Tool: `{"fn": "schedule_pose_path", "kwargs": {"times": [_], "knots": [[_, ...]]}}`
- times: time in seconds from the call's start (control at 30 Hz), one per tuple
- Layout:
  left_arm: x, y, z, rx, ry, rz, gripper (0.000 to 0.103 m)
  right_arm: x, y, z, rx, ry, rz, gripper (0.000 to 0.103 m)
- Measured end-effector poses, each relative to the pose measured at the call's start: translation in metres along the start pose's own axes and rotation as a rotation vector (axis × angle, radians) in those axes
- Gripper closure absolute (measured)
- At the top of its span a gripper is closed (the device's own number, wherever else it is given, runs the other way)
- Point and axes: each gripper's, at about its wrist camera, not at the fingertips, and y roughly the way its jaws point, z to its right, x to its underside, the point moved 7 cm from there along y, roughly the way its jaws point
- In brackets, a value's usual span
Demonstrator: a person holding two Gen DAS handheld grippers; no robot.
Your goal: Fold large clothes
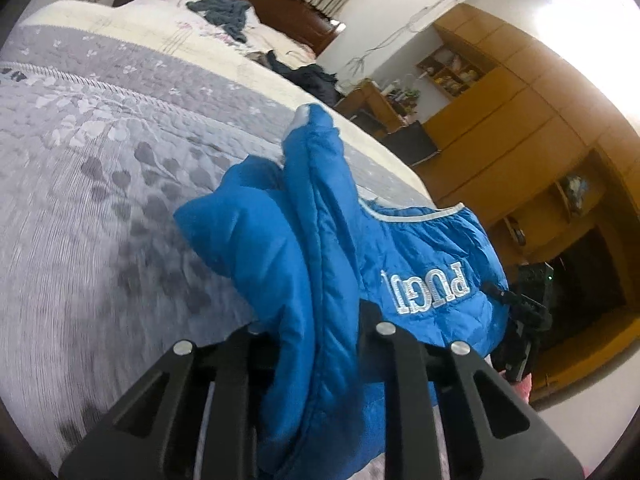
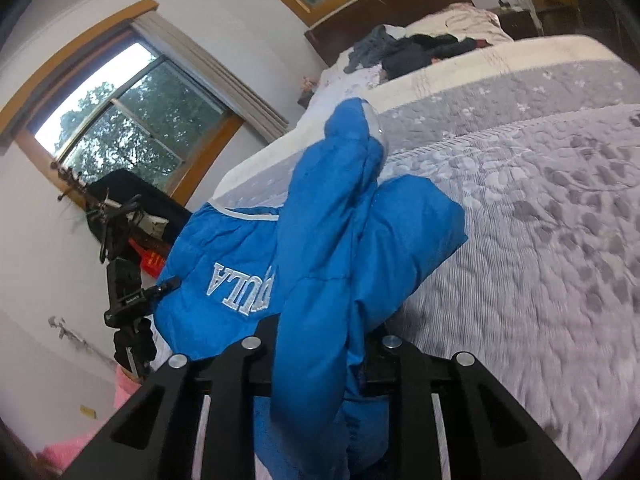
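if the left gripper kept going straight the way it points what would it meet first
The left gripper is already clamped on the padded blue jacket; beyond that, probably the grey quilted bedspread, though depth is unclear.

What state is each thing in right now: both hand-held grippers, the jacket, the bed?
Left hand-held gripper: shut on the blue puffer jacket.
Right hand-held gripper: shut on the same jacket.
Blue puffer jacket: bunched, held over the bed, not yet folded.
Grey quilted bedspread: spread flat.
Dark clothes: heaped near the headboard, unfolded.
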Motion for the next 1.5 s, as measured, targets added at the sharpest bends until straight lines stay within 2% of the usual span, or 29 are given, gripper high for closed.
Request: {"fn": "schedule_pose_path", "kwargs": {"times": [0.17,0.33,0.53,0.57,0.67,0.8,0.9,1.03,1.13,1.23,1.3,1.37,1.5], "knots": [[0.051,-0.037,0.023,0.005,0.044,0.008,0.086,0.04,-0.039,-0.024,0.003,-0.039,0.006,0.08],[0.102,-0.053,0.033,-0.026,0.089,-0.007,0.085,0.075,-0.057,-0.029,0.004,-0.033,-0.011,0.079],[0.136,-0.033,-0.01,-0.1,0.047,-0.051,0.081,0.116,-0.043,0.009,0.054,0.065,-0.083,0.077],[0.138,-0.03,-0.018,-0.093,0.031,-0.057,0.079,0.123,-0.037,0.021,0.07,0.094,-0.094,0.076],[0.142,-0.02,-0.038,-0.045,-0.021,-0.065,0.07,0.138,-0.026,0.049,0.051,0.179,-0.112,0.07],[0.142,-0.01,-0.048,-0.039,-0.039,-0.061,0.054,0.15,-0.018,0.064,0.033,0.215,-0.107,0.062],[0.143,-0.01,-0.05,-0.037,-0.055,-0.06,0.051,0.15,-0.016,0.067,0.035,0.218,-0.099,0.057],[0.14,-0.026,-0.047,-0.104,-0.05,-0.05,0.048,0.147,-0.023,0.064,0.122,0.172,-0.077,0.045],[0.136,-0.05,-0.042,-0.166,-0.024,-0.012,0.048,0.139,-0.045,0.06,0.241,0.125,-0.025,0.038],[0.124,-0.076,-0.031,-0.255,0.05,0.058,0.05,0.131,-0.063,0.05,0.317,0.072,0.008,0.037],[0.116,-0.085,-0.018,-0.267,0.096,0.078,0.05,0.122,-0.07,0.034,0.327,0.027,0.015,0.037],[0.104,-0.083,-0.002,-0.264,0.133,0.081,0.05,0.111,-0.069,0.02,0.332,-0.014,0.016,0.03],[0.087,-0.058,0.012,-0.282,0.189,0.053,0.049,0.086,-0.05,0.008,0.357,-0.086,-0.009,0.022]]}}
